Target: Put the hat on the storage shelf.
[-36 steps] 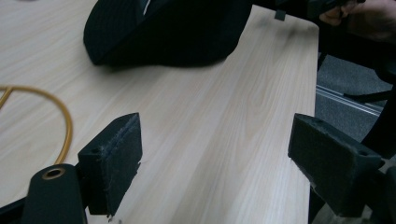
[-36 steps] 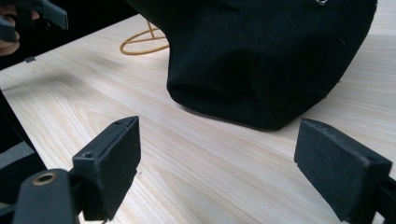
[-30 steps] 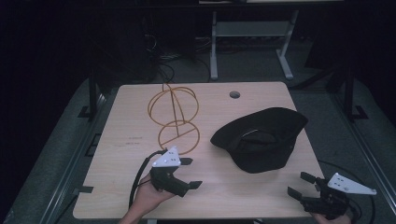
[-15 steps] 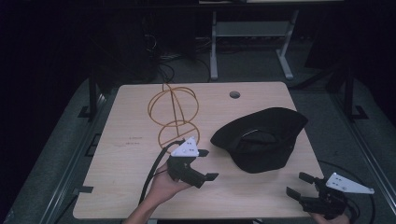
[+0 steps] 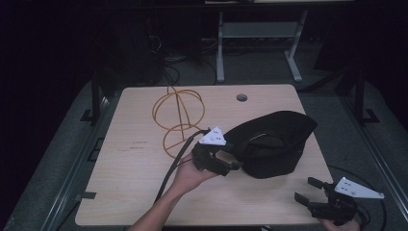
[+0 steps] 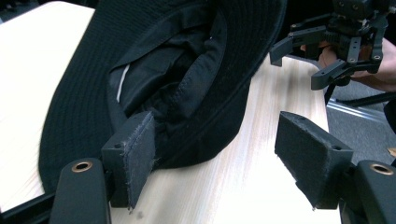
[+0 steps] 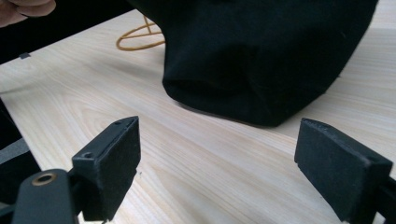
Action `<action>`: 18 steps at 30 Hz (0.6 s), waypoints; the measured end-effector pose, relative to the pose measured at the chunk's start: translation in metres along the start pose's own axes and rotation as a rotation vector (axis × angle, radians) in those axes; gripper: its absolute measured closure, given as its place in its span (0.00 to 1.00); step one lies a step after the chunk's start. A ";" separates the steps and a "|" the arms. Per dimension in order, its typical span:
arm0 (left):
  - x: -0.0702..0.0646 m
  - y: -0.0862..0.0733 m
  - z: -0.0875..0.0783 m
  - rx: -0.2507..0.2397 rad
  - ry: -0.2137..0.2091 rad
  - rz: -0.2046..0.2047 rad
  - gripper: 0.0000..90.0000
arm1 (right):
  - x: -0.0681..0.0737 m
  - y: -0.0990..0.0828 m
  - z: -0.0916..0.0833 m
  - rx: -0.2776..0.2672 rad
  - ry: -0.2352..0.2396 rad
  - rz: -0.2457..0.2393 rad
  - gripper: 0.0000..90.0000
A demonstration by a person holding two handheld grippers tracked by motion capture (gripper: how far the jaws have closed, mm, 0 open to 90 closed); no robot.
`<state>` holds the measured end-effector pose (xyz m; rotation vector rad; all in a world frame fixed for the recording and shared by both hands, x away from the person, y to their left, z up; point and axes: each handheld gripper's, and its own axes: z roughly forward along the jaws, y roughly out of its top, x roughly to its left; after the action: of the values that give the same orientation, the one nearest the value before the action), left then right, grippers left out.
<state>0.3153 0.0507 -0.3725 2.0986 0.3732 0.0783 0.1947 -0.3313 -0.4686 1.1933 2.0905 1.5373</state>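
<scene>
In the high view, a black fabric bucket hat (image 5: pixel 276 144) is seen lying brim-up on the right half of the pale wooden worktop (image 5: pixel 130 192), well apart from an orange wire stand made of round hoops (image 5: pixel 179 120) that stands toward the far left of the middle. The left tool (image 5: pixel 230 159), carried by a hand (image 5: pixel 190 173) that comes in from the bottom edge, is placed at the hat's left rim, with its grey three-cornered plate on top and its cable trailed back over the worktop. The right tool (image 5: pixel 308 190) is held at the near right corner, apart from the hat, its jaws spread with nothing between them. In the left gripper view, the left tool (image 6: pixel 224 154) is shown with its jaws apart, having just been closing; the hat's brim (image 6: pixel 187 93) is touched by the left pad while the right pad stands clear over bare wood, so no grip is made yet. The right tool (image 6: pixel 322 60) is seen farther off with its jaws parted. In the right gripper view, the right tool (image 7: pixel 243 158) is shown wide apart over bare worktop, the hat's crown (image 7: pixel 261 56) lying just ahead and the orange stand (image 7: pixel 140 37) beyond it.
</scene>
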 end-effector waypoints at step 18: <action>0.001 0.012 0.036 0.029 -0.023 0.062 0.88 | -0.010 0.000 0.010 0.029 -0.003 -0.005 0.16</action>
<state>0.3267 0.0155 -0.3820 2.1377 0.2972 0.0850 0.2077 -0.3324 -0.4750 1.1995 2.1191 1.5064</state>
